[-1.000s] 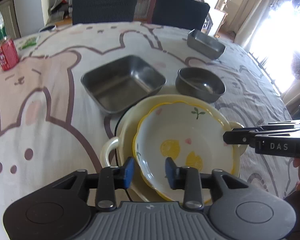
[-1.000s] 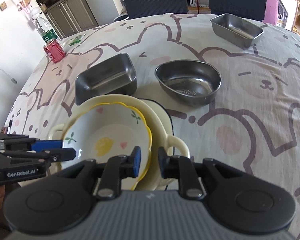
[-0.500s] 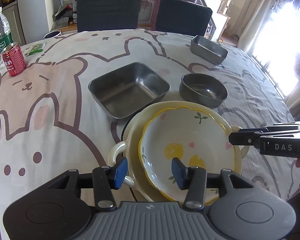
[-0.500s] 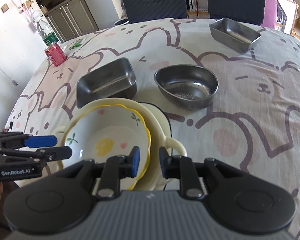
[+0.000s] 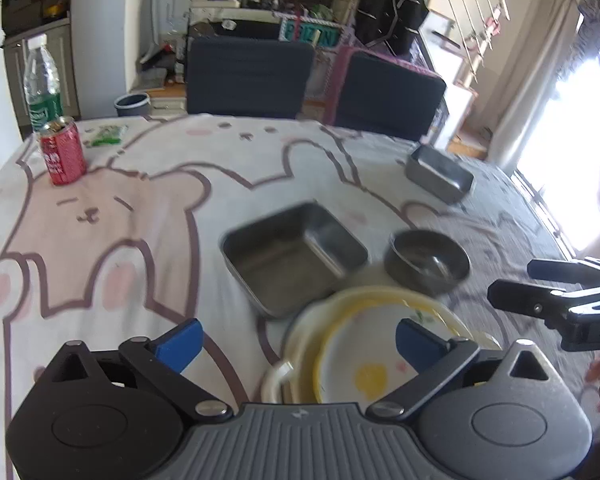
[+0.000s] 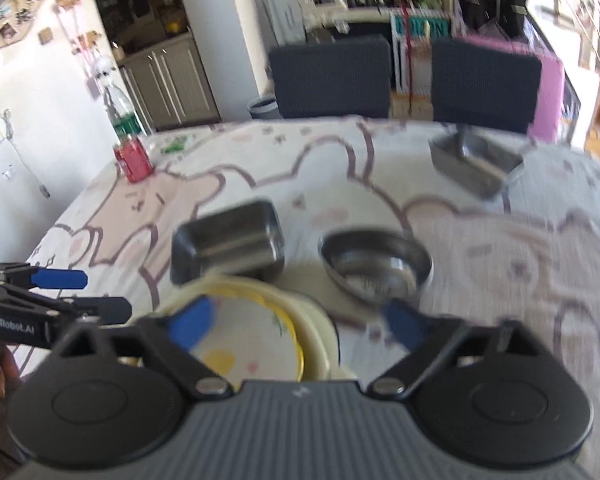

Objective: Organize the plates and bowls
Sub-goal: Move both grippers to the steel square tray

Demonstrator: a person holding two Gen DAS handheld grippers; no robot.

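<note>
A lemon-patterned bowl (image 5: pixel 364 344) (image 6: pixel 244 332) with a yellow rim rests inside a cream handled dish (image 5: pixel 274 380) (image 6: pixel 316 336) at the table's near edge. My left gripper (image 5: pixel 298 342) hovers above the bowl's left side with its jaws opening wide and nothing pressed between the pads. My right gripper (image 6: pixel 298 326) hovers over the bowl's right side, jaws also opening wide, free of the rim. Each gripper shows from the side in the other's view, the right gripper (image 5: pixel 508 280) and the left gripper (image 6: pixel 108 294).
Behind the bowl stand a square steel tray (image 5: pixel 292 256) (image 6: pixel 228 240) and a round steel bowl (image 5: pixel 426 260) (image 6: pixel 374 268). A rectangular steel tin (image 5: pixel 440 174) sits far right. A red can (image 5: pixel 62 152) and a water bottle (image 5: pixel 42 84) stand far left. Two dark chairs (image 5: pixel 248 76) line the far edge.
Both grippers' jaws have spread from a narrow gap around the lemon bowl's rim to wide apart. Both have risen and tilted up. The bowl stays in the cream dish.
</note>
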